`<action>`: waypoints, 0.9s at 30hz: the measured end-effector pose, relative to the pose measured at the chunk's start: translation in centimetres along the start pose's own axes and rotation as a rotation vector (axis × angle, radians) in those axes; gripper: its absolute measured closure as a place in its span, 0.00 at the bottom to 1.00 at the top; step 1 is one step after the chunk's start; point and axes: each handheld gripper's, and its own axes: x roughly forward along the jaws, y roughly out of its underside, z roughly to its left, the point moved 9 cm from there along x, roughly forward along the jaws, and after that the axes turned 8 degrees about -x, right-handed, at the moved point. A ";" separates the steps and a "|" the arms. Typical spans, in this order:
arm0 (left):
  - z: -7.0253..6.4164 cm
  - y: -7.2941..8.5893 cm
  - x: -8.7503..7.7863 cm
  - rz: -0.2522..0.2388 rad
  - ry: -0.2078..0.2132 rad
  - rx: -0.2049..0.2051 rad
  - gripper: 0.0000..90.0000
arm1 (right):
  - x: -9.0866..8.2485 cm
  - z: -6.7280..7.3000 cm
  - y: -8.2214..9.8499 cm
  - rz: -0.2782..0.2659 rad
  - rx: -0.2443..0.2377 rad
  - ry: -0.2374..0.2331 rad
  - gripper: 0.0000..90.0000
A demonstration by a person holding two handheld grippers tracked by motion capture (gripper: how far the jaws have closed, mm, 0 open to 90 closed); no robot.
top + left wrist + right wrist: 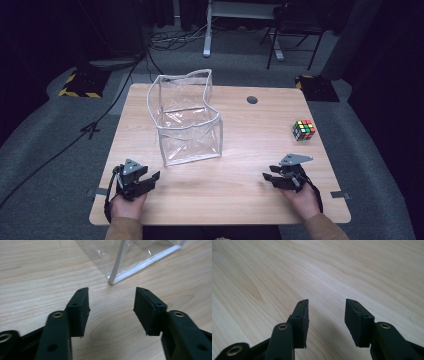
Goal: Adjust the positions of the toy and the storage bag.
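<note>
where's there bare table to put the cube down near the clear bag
Bare wood lies between the clear bag and the cube, and in front of the bag between the left gripper and right gripper. The narrow strip left of the bag, along the table edge, is tightest.

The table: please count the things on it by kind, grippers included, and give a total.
Clear plastic bag: 1
Puzzle cube: 1
Grippers: 2, the left gripper and the right gripper, both open with nothing between the jaws
Total: 4
</note>
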 end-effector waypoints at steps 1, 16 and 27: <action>0.0 -0.1 0.0 0.001 0.001 -0.001 0.57 | 0.1 0.2 -0.8 -0.007 -0.010 -0.010 0.61; -1.3 -3.0 -0.1 -0.038 0.037 0.063 0.76 | 2.5 1.9 -8.7 -0.056 -0.031 -0.128 0.63; -1.6 -4.3 1.9 -0.031 0.057 0.093 0.88 | 6.6 2.5 -13.3 -0.033 -0.064 -0.153 0.77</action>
